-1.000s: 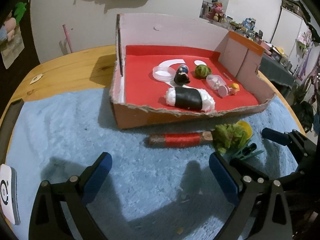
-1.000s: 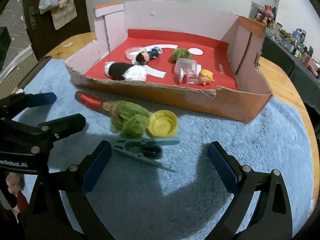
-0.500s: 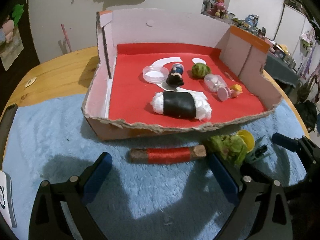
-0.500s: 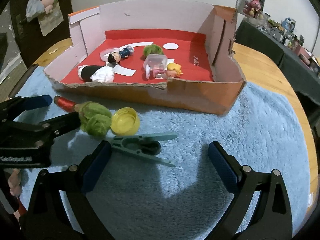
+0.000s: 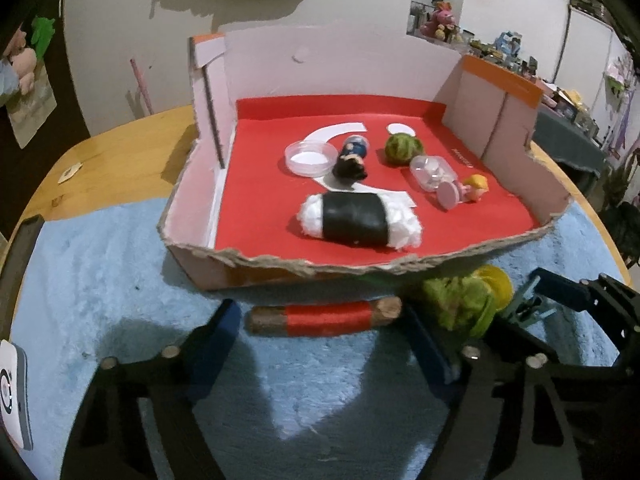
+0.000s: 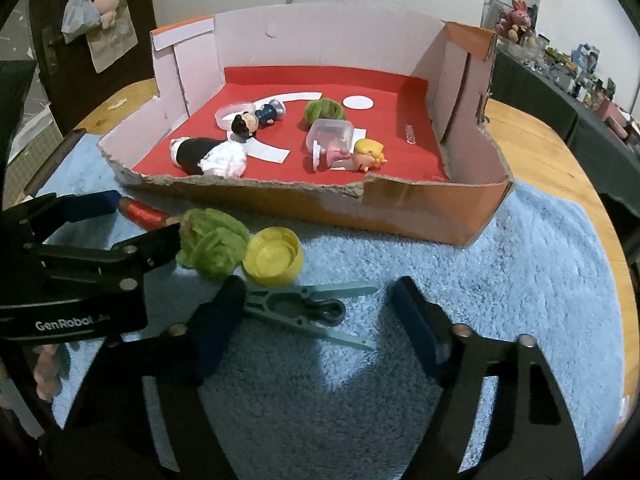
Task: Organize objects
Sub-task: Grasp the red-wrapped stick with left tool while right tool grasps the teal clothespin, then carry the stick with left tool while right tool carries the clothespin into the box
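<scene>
A red-wrapped wooden stick (image 5: 324, 317) lies on the blue towel (image 5: 100, 272) just before the cardboard box (image 5: 280, 270). My left gripper (image 5: 324, 336) is open with its fingers on either side of the stick; it also shows in the right wrist view (image 6: 120, 216). A green fuzzy ball (image 6: 212, 242), a yellow cap (image 6: 274, 256) and a teal clip (image 6: 308, 310) lie to the right. My right gripper (image 6: 320, 320) is open around the clip. The box holds a black-and-white roll (image 5: 360, 222), two figures, a second green ball and clear cups.
The wooden table (image 6: 560, 152) extends past the towel on the right. A white device (image 5: 12, 396) lies at the towel's left edge. The box walls (image 6: 464, 80) stand high at the back and right.
My left gripper moved forward until its fingers straddle the stick. My right gripper closed in on the teal clip. Both stay open.
</scene>
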The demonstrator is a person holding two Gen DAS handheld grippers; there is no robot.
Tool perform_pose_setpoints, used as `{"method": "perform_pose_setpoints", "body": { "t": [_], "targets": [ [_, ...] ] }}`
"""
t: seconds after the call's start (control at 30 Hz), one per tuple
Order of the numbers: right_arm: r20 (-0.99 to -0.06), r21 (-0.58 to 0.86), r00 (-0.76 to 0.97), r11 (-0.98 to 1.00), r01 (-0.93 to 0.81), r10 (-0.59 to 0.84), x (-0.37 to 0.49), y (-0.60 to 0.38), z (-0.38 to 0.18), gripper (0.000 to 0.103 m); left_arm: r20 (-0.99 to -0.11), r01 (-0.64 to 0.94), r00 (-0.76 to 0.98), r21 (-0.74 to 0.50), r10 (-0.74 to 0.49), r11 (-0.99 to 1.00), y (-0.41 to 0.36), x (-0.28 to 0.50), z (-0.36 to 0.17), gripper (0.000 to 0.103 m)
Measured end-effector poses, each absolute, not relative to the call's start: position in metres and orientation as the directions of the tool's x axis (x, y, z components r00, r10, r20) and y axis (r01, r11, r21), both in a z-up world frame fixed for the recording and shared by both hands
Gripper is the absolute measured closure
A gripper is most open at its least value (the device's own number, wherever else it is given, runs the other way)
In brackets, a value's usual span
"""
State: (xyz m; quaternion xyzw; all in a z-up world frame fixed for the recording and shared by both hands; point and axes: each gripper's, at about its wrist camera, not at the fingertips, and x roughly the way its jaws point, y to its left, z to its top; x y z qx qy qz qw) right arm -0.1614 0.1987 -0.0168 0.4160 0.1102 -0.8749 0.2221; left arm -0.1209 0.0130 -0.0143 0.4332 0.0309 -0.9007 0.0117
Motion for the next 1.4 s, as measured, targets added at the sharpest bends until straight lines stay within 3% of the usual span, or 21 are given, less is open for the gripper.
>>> {"method": "perform_pose_setpoints", "body": {
  "t": [1.4],
  "targets": [
    [-0.744, 0.030, -0.550, -0.841, 0.541, -0.380, -0.128, 0.194, 0.002, 0.040, -0.741, 0.047, -0.671, -0.065, 0.017, -0.997, 0.005, -0.082, 0.002, 0.027]
  ]
}}
